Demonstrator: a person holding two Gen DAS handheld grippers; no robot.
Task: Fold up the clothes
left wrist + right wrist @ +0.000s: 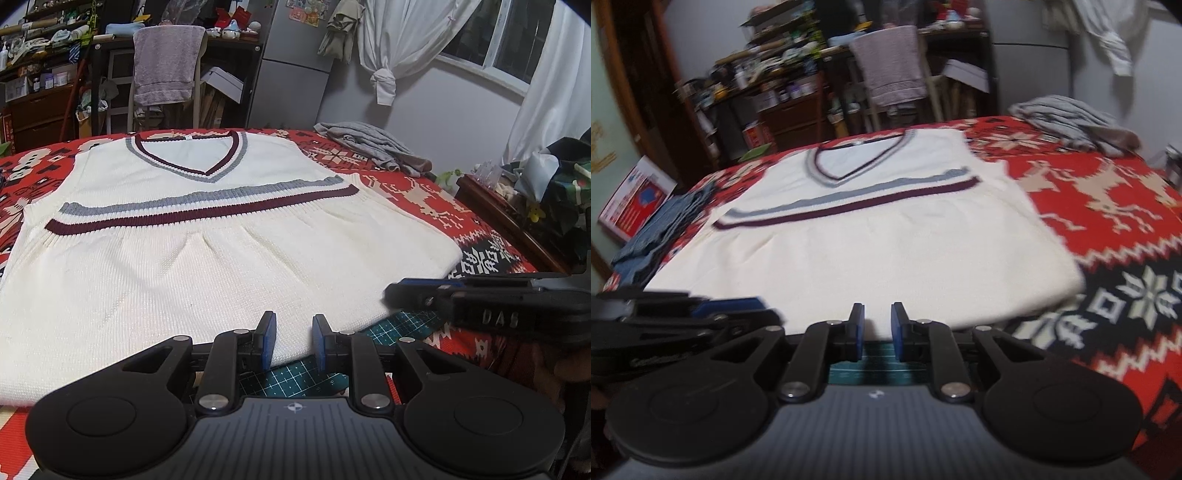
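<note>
A cream knit vest with a maroon and grey V-neck lies flat on the red patterned blanket. Its striped hem is folded up to just below the neck. My left gripper is open at the vest's near edge, fingers straddling the fabric edge without pinching it. It also shows side-on at the lower left of the right wrist view. My right gripper is open at the same near edge, further right. In the left wrist view it enters side-on by the vest's near right corner.
A crumpled grey garment lies at the far right of the blanket. Folded blue denim sits at the left edge. A green cutting mat shows under the near edge. A towel-draped chair stands behind; a wooden stand is at right.
</note>
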